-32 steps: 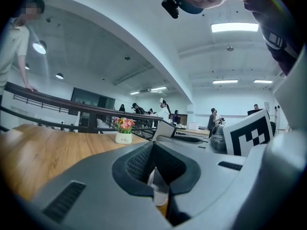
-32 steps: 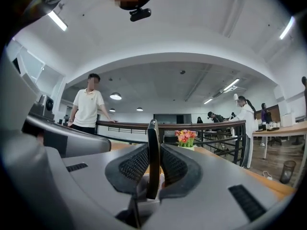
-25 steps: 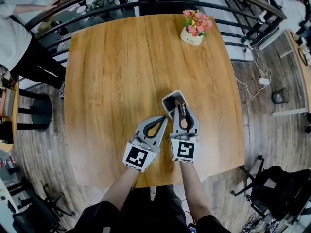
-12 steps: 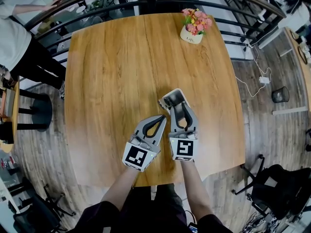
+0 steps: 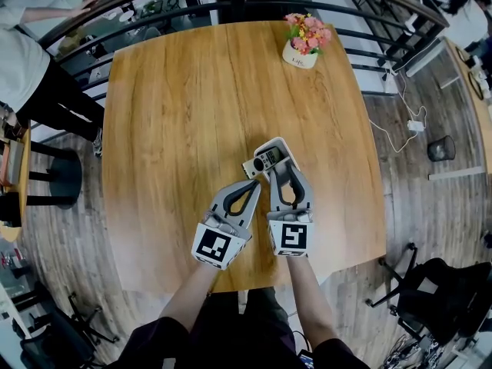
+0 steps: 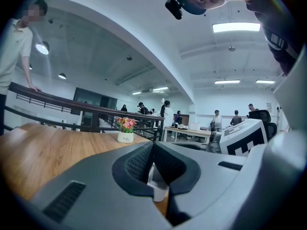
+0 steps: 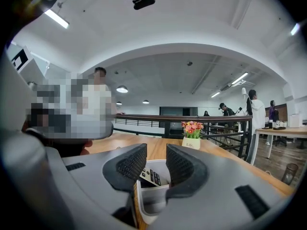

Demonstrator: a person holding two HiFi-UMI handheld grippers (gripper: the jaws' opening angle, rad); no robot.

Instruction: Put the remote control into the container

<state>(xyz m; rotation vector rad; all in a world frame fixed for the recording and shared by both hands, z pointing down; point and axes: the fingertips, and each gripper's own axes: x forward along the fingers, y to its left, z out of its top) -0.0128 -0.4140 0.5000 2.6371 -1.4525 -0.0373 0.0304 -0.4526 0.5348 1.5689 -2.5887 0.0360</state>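
Observation:
The remote control [image 5: 263,161] lies slanted in the white container [image 5: 278,146] on the wooden table [image 5: 177,106], one end poking over the container's left rim. My right gripper [image 5: 282,167] stands at the container's near side; its jaws have just been opening and are open. In the right gripper view the remote [image 7: 149,176] shows through the gap [image 7: 157,159], low in the container [image 7: 154,202], with neither pad touching it. My left gripper [image 5: 257,184] is shut on nothing just left of the container. In the left gripper view its tips [image 6: 153,145] meet, the container [image 6: 159,189] behind them.
A white pot of pink flowers [image 5: 301,43] stands at the table's far right. A railing [image 5: 192,10] runs behind the table, and a person [image 5: 23,60] stands at its left. The near table edge [image 5: 254,287] is just behind the grippers.
The right gripper's jaws have opened and let go of the remote. It now lies slanted in the container, its end over the left rim. The left gripper has stayed still.

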